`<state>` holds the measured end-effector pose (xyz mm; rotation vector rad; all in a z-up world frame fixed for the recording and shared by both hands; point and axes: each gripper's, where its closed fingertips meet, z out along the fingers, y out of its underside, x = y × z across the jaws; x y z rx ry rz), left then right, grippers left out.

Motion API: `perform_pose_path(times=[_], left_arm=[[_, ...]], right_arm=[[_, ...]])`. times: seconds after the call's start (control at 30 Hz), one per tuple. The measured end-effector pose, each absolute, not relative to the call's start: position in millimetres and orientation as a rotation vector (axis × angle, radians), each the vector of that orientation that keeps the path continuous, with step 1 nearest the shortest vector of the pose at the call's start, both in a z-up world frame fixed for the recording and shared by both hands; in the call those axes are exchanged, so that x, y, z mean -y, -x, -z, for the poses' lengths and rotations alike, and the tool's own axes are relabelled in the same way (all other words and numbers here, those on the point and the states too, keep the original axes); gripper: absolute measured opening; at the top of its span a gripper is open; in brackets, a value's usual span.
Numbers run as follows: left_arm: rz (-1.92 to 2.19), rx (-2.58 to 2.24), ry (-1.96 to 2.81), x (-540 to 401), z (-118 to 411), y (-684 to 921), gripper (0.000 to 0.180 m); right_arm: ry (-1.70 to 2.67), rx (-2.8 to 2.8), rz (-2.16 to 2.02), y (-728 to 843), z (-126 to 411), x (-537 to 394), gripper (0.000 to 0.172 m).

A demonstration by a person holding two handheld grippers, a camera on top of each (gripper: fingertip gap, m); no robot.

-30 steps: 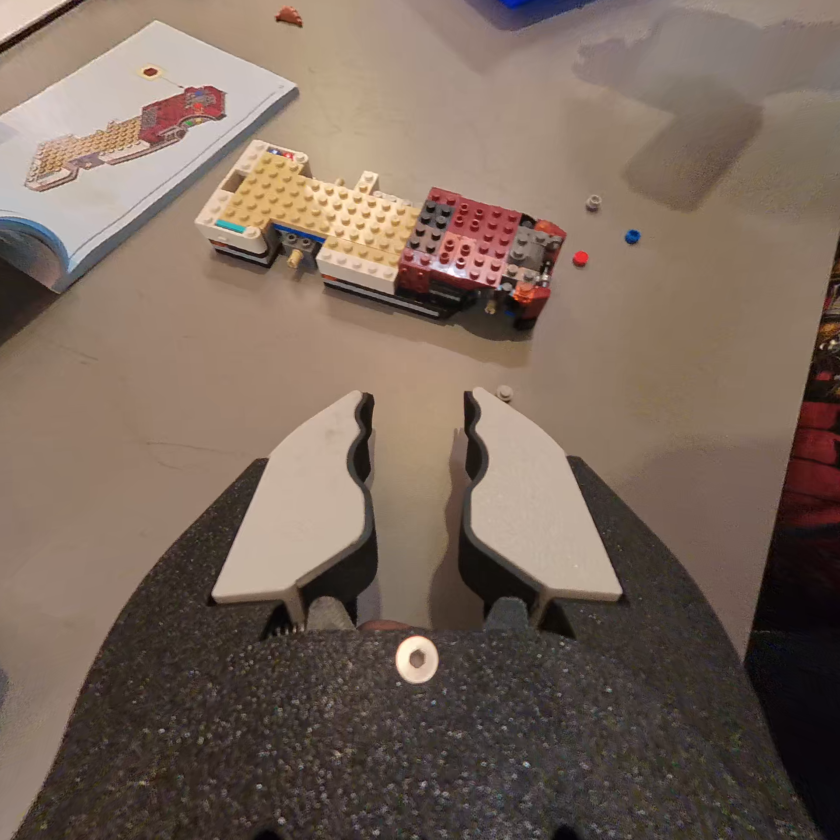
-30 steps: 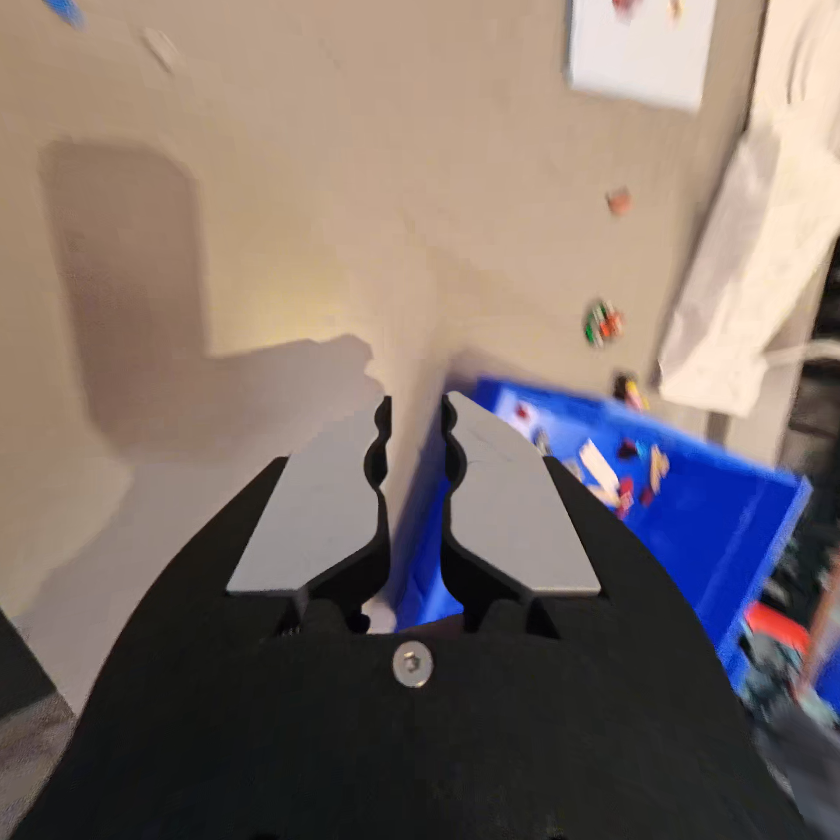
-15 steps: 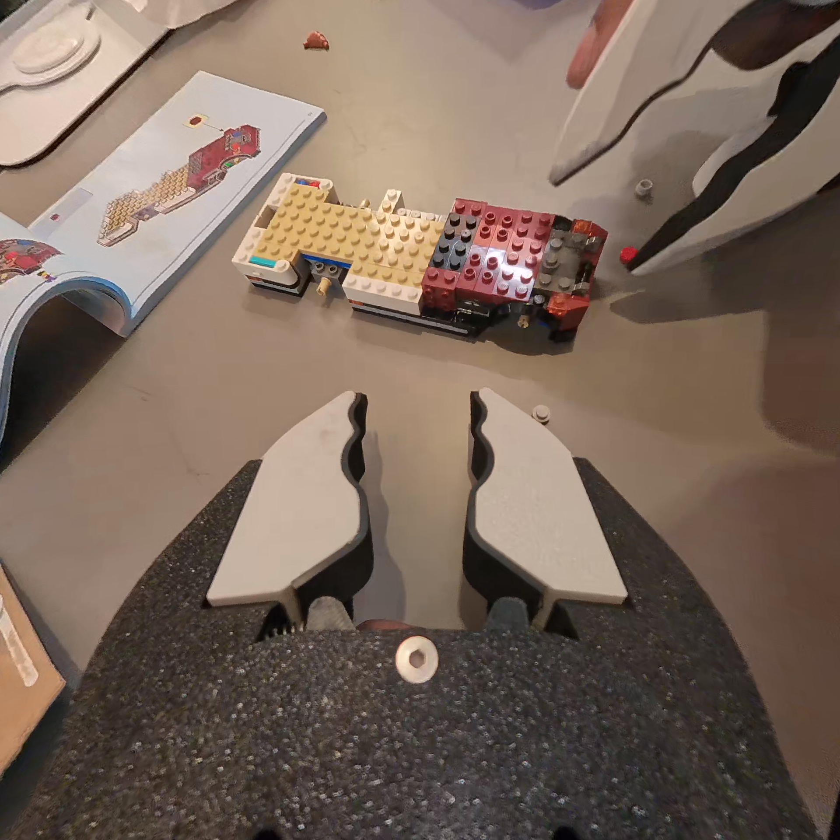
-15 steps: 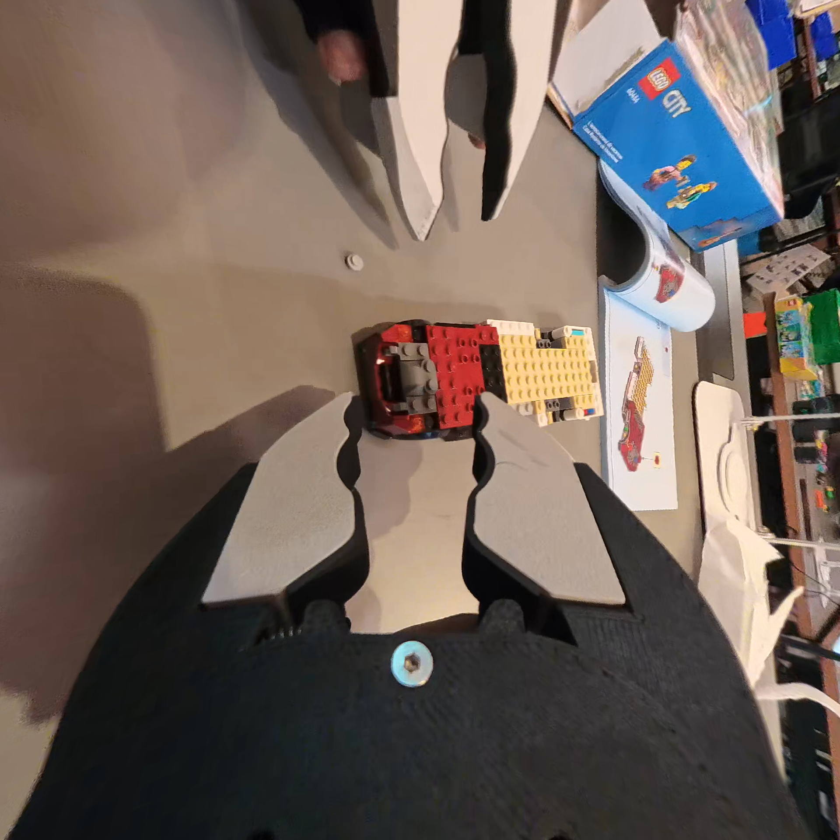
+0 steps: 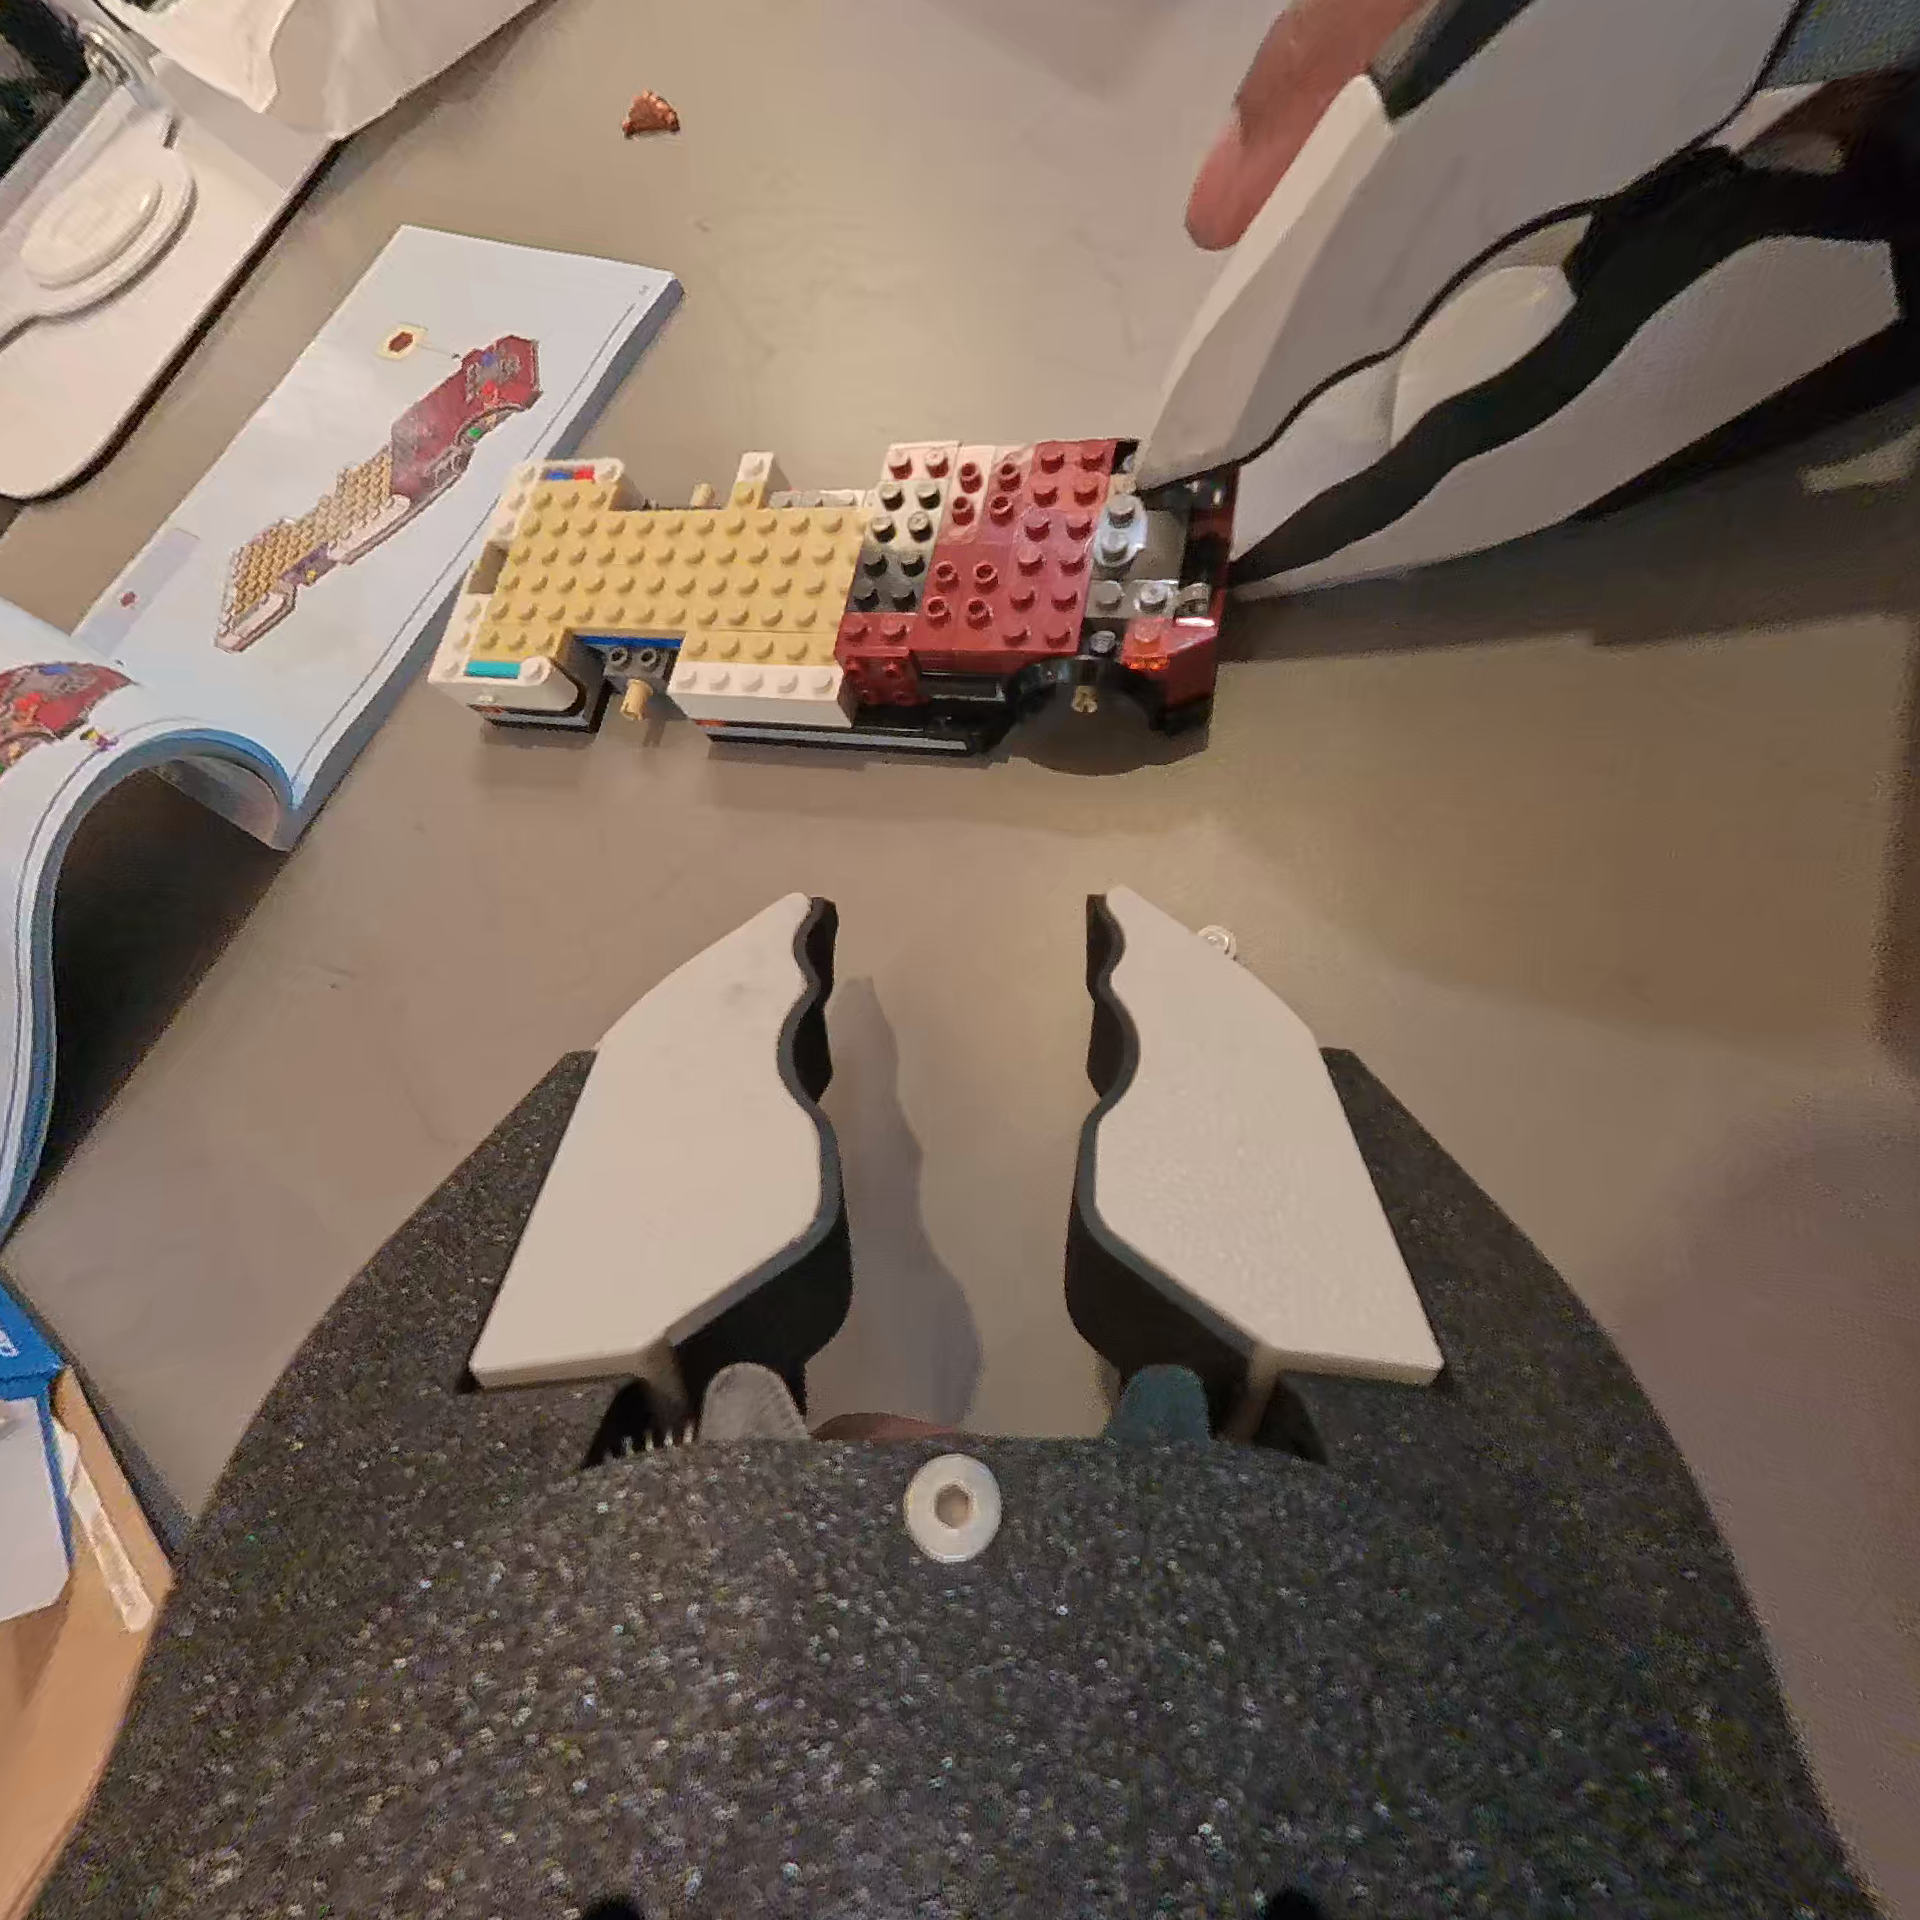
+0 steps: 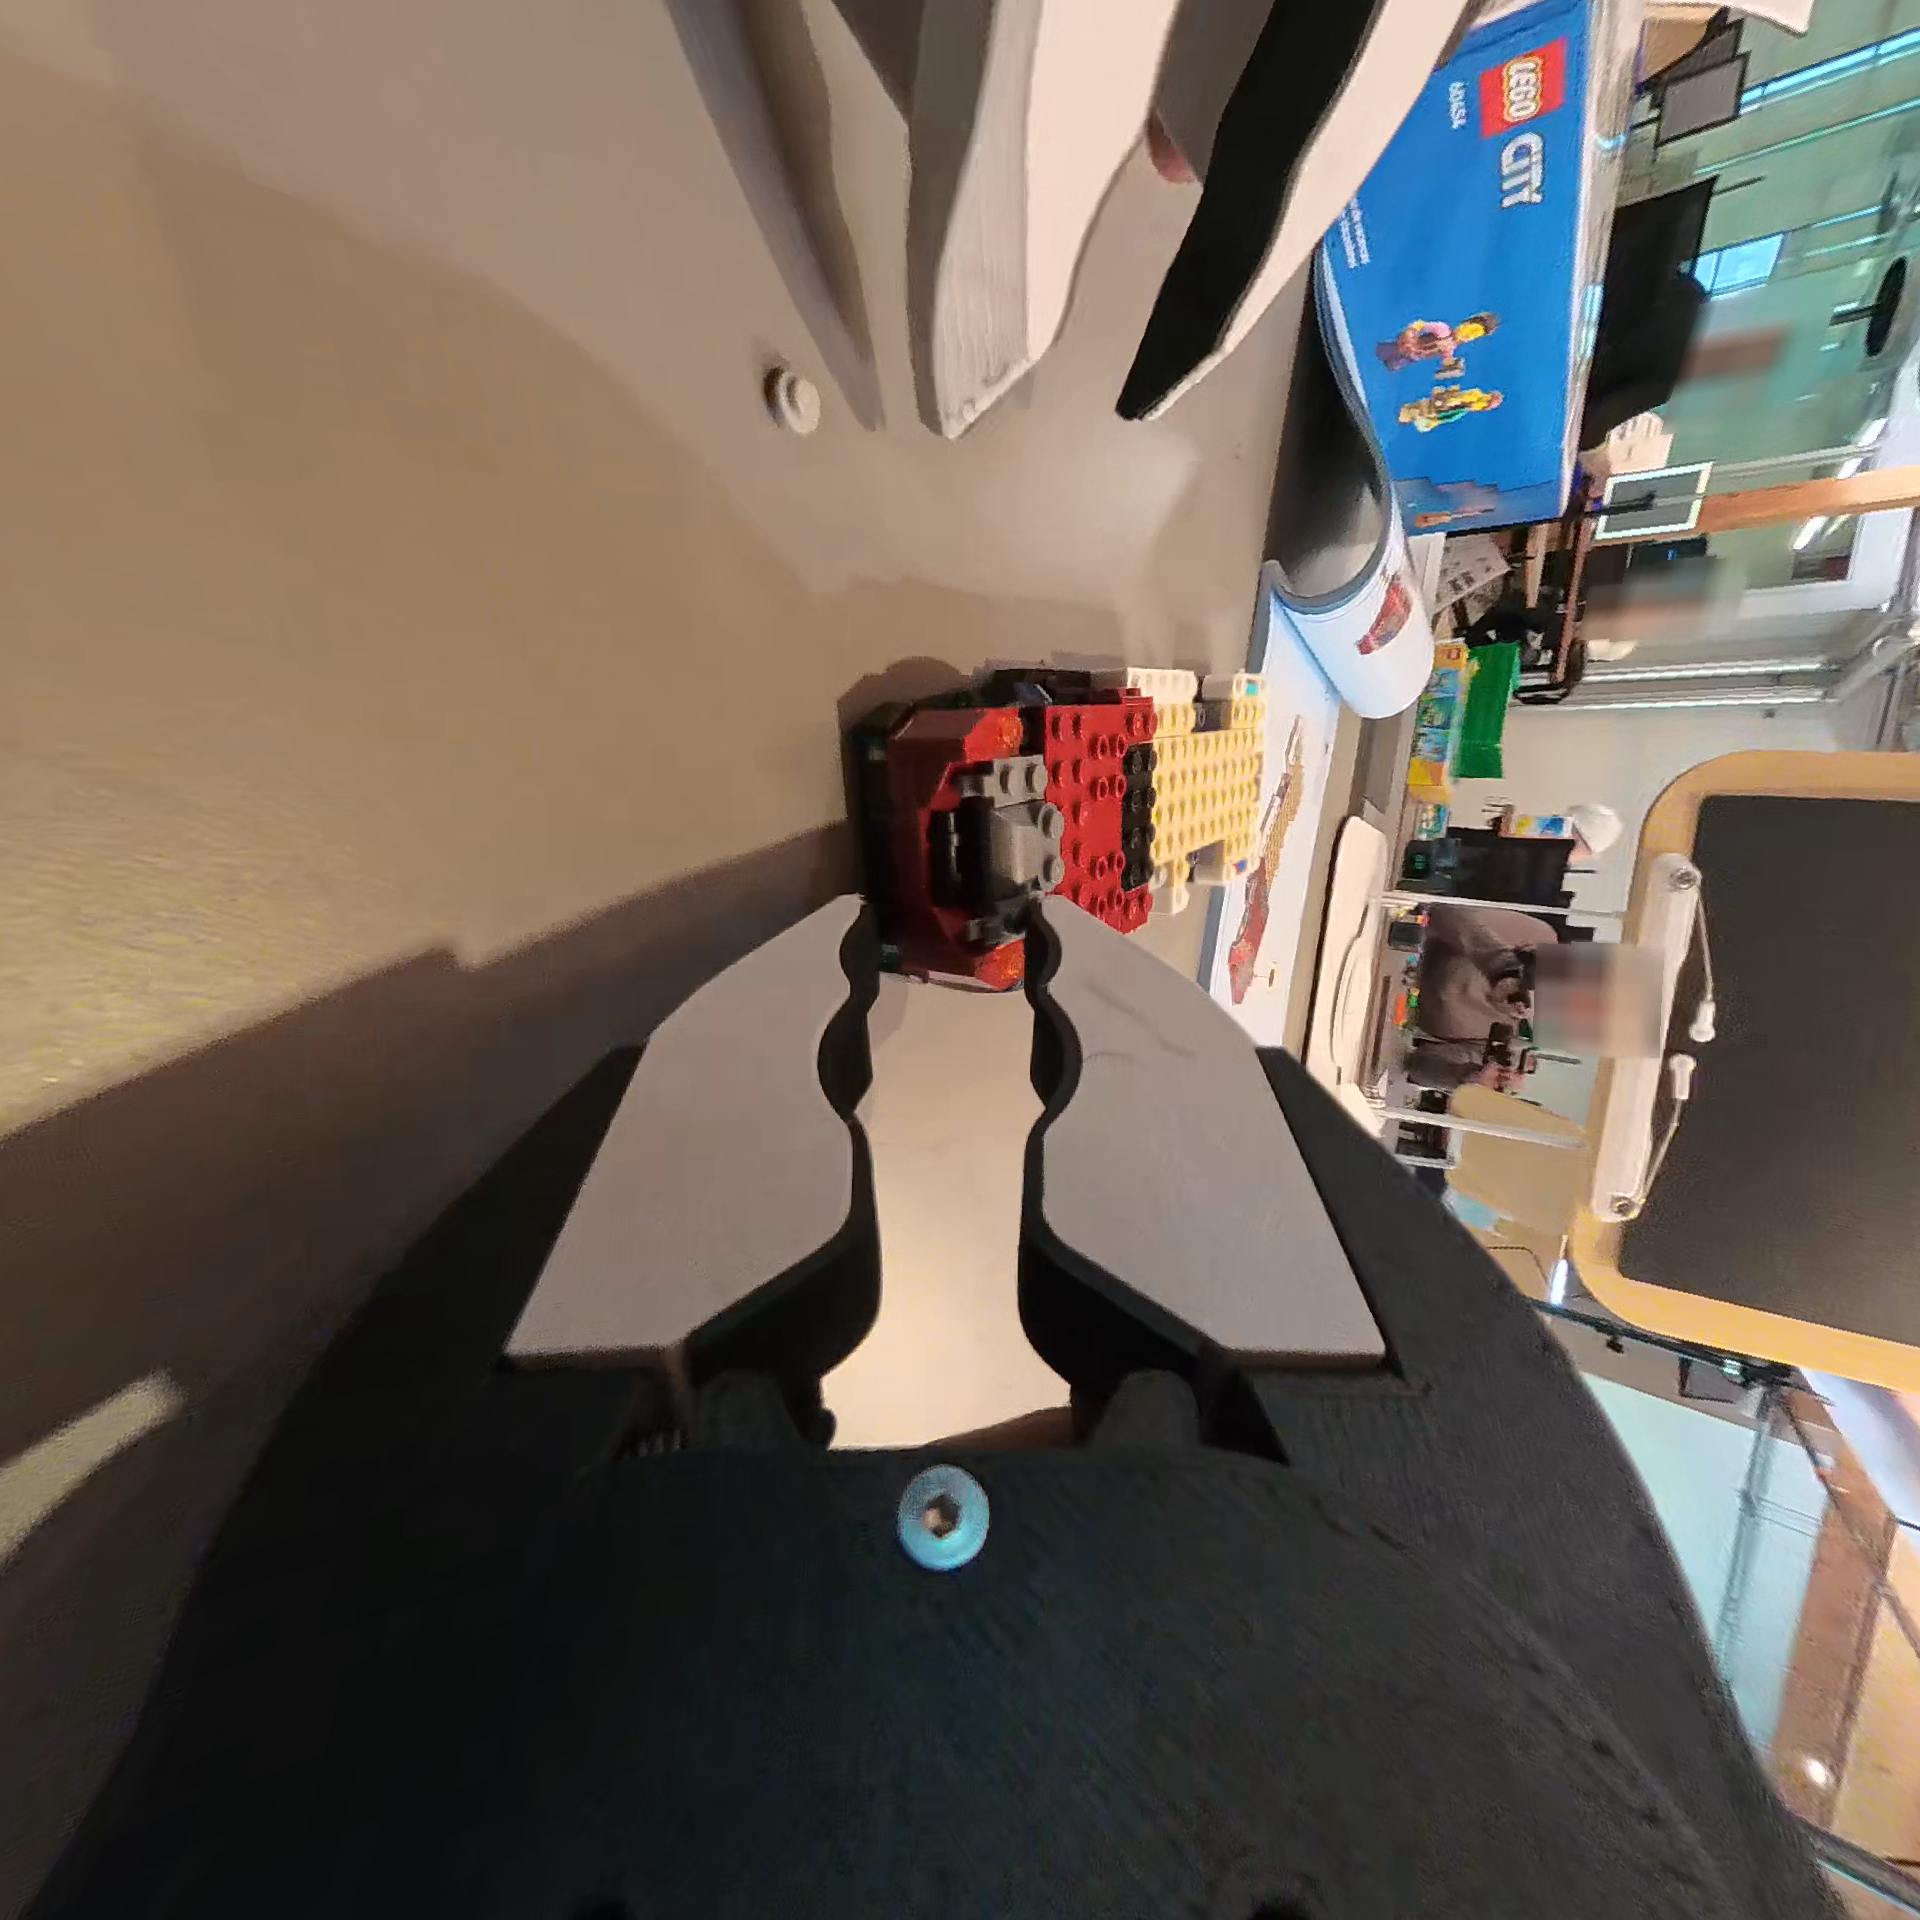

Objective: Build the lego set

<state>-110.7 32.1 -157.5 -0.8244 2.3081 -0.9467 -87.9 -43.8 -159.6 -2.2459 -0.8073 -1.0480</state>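
A brick model (image 5: 831, 582) with a tan deck and a dark red front lies on the grey table (image 5: 1455, 935). My left gripper (image 5: 958, 914) is open and empty, low over the table in front of the model. A small grey round stud (image 5: 1218, 938) lies beside its right finger. My right gripper (image 6: 945, 935) has its fingertips closed on the near corner of the model's dark red front end (image 6: 935, 831). In the left wrist view it (image 5: 1195, 525) reaches in from the upper right. The left gripper (image 6: 1044, 410) shows at the top of the right wrist view, next to the stud (image 6: 792, 395).
An open instruction booklet (image 5: 364, 457) lies left of the model. A white tray (image 5: 94, 239) sits at the far left and a small brown piece (image 5: 651, 112) at the back. A blue box (image 6: 1475, 260) stands beyond the booklet. A cardboard box (image 5: 42, 1662) is at my near left.
My right gripper swung from the blue bin to the model, came down on its front end and narrowed its jaws onto it. My left gripper drew back a little and stayed open.
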Motion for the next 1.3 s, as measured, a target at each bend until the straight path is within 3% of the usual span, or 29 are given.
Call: perform_pose_path(times=[0.03,0.47,0.83,1.3], left_arm=[[0.943,-2.305,0.805,-31,157,110,0.048],[0.641,-2.209,0.278,-6,151,79,0.069],[0.467,-2.161,0.112,-2,151,57,0.047],[0.579,-2.078,0.151,16,119,60,0.038]], right_arm=[[2.249,0.797,1.036,87,159,44,0.027],[2.179,0.775,1.047,73,140,30,0.026],[2.002,0.771,1.142,68,124,19,0.018],[1.988,0.640,1.343,54,112,19,0.046]])
